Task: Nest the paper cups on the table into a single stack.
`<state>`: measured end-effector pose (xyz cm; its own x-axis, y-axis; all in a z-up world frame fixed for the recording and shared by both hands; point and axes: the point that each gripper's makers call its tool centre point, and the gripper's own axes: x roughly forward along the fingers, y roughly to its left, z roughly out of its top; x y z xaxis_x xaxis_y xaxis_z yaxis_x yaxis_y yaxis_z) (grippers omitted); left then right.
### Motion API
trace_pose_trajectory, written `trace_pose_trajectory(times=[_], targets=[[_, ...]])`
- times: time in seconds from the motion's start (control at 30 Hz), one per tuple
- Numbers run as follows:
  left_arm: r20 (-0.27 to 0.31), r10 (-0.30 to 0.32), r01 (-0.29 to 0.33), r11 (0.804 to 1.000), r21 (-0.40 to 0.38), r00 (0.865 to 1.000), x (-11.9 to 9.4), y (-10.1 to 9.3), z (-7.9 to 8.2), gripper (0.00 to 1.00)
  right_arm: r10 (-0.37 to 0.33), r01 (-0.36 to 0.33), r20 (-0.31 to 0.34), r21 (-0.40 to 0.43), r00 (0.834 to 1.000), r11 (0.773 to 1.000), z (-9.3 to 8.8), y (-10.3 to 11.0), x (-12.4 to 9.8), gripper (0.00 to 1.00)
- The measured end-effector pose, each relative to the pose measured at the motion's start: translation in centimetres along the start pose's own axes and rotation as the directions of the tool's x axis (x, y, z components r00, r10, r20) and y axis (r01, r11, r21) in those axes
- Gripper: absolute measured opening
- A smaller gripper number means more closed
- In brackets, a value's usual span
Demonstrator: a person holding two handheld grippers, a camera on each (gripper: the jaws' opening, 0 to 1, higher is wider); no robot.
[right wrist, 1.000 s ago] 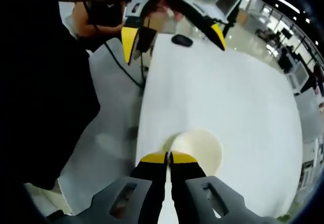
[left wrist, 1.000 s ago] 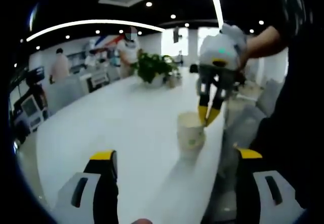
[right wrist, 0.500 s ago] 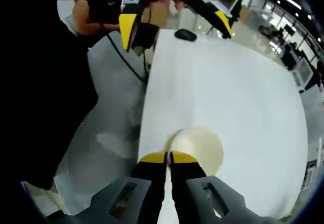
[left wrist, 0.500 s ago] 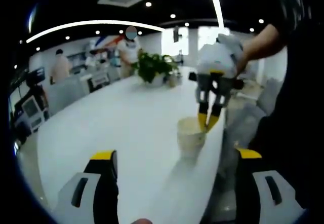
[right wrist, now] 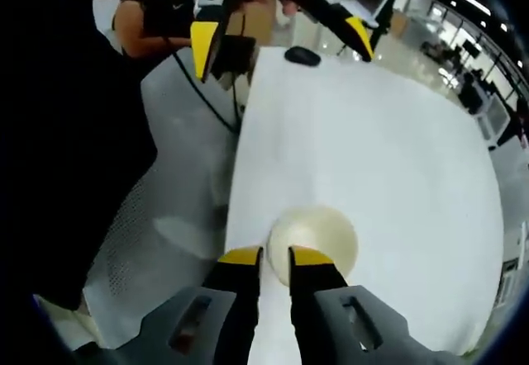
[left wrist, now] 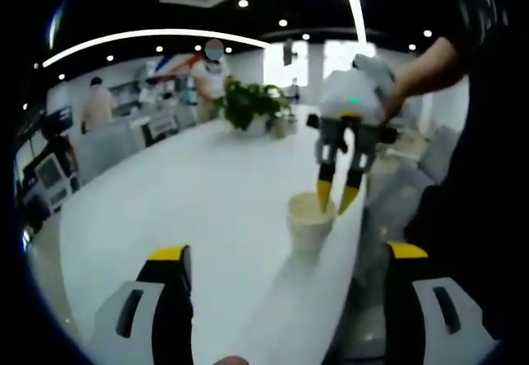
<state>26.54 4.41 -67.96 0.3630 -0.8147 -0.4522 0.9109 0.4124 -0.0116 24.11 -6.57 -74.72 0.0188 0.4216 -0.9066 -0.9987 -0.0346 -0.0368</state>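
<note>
Cup (left wrist: 310, 220) near table (left wrist: 190, 208) edge; right gripper (right wrist: 274, 255) fingers parted astride rim

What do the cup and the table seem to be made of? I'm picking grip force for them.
The cup looks like thin paper, matte cream, with a rolled rim and no gloss. The table looks like a hard, smooth white top, perhaps laminate; it shows a soft sheen. The right gripper stands with jaws slightly apart at the cup's rim, the left gripper wide open.
</note>
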Motion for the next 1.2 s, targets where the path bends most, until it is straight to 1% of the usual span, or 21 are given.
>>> trace_pose_trajectory(times=[0.1,0.17,0.27,0.4,0.47,0.53,0.6,0.63,0.67,0.73,0.8,0.87,0.9,0.93,1.0,1.03,1.07,1.1,1.13,1.17,1.2], targets=[[-0.001,0.0,0.0,1.0,0.0,1.0,0.0,0.1,0.0,0.95,-0.004,0.004,0.005,0.006,1.0,1.0,-0.1,0.0,-0.2,0.1],[-0.005,-0.002,0.002,1.0,0.0,1.0,0.0,0.2,0.0,0.95,-0.016,0.016,0.02,0.011,1.0,1.0,0.1,0.0,-0.6,0.1],[-0.005,-0.001,0.001,1.0,-0.003,1.0,0.0,0.4,0.0,0.95,-0.029,0.025,0.075,0.054,0.997,0.998,0.4,-0.1,-0.9,0.12],[-0.007,-0.002,0.002,1.0,-0.003,1.0,0.2,0.5,0.1,0.96,-0.043,0.031,0.109,0.105,0.993,0.994,0.0,-0.3,-1.3,0.17],[-0.005,-0.002,0.002,1.0,-0.001,1.0,0.3,0.4,0.2,0.96,-0.055,0.034,0.154,0.14,0.987,0.99,0.5,-0.2,-1.9,0.18],[-0.003,-0.004,0.004,1.0,0.002,1.0,0.4,0.4,0.3,0.96,-0.073,0.046,0.17,0.158,0.983,0.986,0.4,-0.4,-2.5,0.18],[-0.007,-0.007,0.007,1.0,0.005,1.0,0.5,0.4,0.3,0.96,-0.099,0.056,0.214,0.2,0.972,0.978,0.8,-0.6,-3.2,0.18],[-0.008,-0.009,0.009,1.0,0.005,1.0,0.5,0.3,0.3,0.96,-0.117,0.061,0.242,0.23,0.963,0.971,1.1,-0.8,-3.8,0.18],[-0.008,-0.011,0.011,1.0,0.007,1.0,0.5,0.3,0.3,0.96,-0.13,0.065,0.253,0.248,0.959,0.967,1.1,-0.9,-4.1,0.19],[-0.007,-0.014,0.014,1.0,0.007,1.0,0.6,0.3,0.4,0.96,-0.164,0.071,0.297,0.301,0.941,0.951,1.2,-1.3,-4.9,0.21],[-0.009,-0.015,0.015,1.0,0.008,1.0,0.6,0.3,0.4,0.96,-0.186,0.072,0.321,0.336,0.929,0.939,1.2,-1.5,-5.4,0.23],[-0.014,-0.018,0.018,1.0,0.011,1.0,0.7,0.3,0.4,0.96,-0.216,0.077,0.351,0.368,0.911,0.926,1.2,-1.7,-6.0,0.25],[-0.014,-0.019,0.02,1.0,0.015,1.0,0.7,0.3,0.4,0.96,-0.24,0.088,0.366,0.386,0.899,0.918,1.2,-1.9,-6.4,0.27],[-0.014,-0.021,0.021,1.0,0.019,1.0,0.8,0.3,0.5,0.96,-0.256,0.095,0.375,0.398,0.891,0.913,1.1,-2.1,-6.7,0.3],[-0.012,-0.024,0.024,0.999,0.024,1.0,0.8,0.3,0.6,0.97,-0.299,0.112,0.402,0.426,0.865,0.898,1.1,-2.4,-7.4,0.36],[-0.011,-0.025,0.025,0.999,0.024,1.0,0.8,0.3,0.7,0.97,-0.32,0.118,0.409,0.447,0.855,0.887,0.9,-2.6,-7.7,0.41],[-0.01,-0.025,0.026,0.999,0.025,1.0,0.9,0.4,0.8,0.97,-0.332,0.12,0.405,0.466,0.852,0.877,0.6,-2.7,-7.9,0.44],[-0.01,-0.027,0.028,0.999,0.027,1.0,0.9,0.4,0.9,0.97,-0.341,0.123,0.387,0.49,0.857,0.863,0.0,-2.7,-7.9,0.45],[-0.008,-0.03,0.031,0.999,0.029,1.0,0.9,0.3,1.0,0.97,-0.348,0.125,0.39,0.494,0.853,0.86,-0.2,-2.7,-8.0,0.46],[-0.006,-0.033,0.033,0.999,0.026,0.999,1.0,0.4,1.1,0.97,-0.358,0.124,0.399,0.504,0.844,0.855,-0.3,-2.7,-8.1,0.46],[-0.005,-0.034,0.034,0.999,0.025,0.999,1.1,0.4,1.1,0.97,-0.366,0.125,0.397,0.517,0.842,0.847,-0.5,-2.7,-8.2,0.47]])
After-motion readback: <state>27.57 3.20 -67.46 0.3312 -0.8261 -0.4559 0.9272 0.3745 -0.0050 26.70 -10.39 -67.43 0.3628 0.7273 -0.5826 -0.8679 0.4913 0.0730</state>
